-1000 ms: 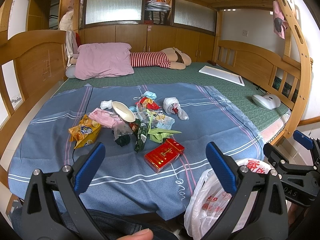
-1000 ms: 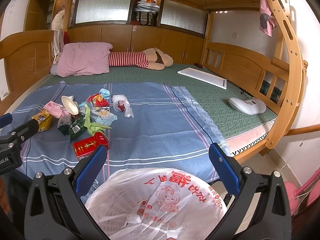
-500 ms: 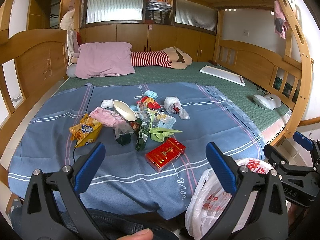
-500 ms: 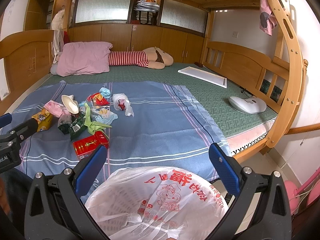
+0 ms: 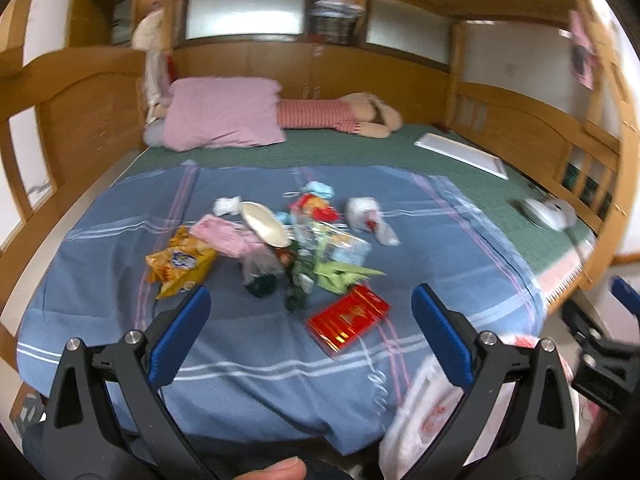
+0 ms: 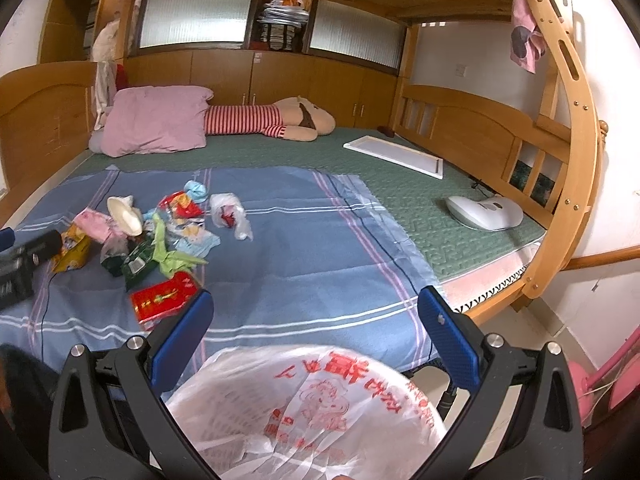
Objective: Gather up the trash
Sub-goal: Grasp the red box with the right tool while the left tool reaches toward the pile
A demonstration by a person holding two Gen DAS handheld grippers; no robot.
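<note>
1. Your left claw [image 5: 310, 322] is spread wide and empty, hovering over the near edge of the blue sheet [image 5: 420, 248] on the bed. Your right claw [image 6: 316, 326] is also spread and pinches nothing; the white bag [image 6: 304, 404] sits just below it, its mouth toward the camera.
2. The trash lies in one loose pile left of centre on the sheet: a red box [image 5: 348, 316] nearest you, a green wrapper [image 5: 340, 276] behind it, a yellow snack bag [image 5: 180, 264] to the left, a pink wrapper [image 5: 220, 236], a white bowl [image 5: 266, 224], and a knotted white bag [image 5: 366, 216] a little apart to the right.
3. The step in hand looks like the first reach. Take the red box first: it is closest, flat and stiff. Come down with one finger on each long edge so you do not snag the sheet.
4. Keep the bag mouth open and near the bed edge so the carry is short.
5. The thin wrappers will likely crumple and slip; pinch them at a fold.
6. Writing: the bag carries red Chinese characters and a figure, seen upside down; I cannot read them. The box has gold print, too blurred to read.
</note>
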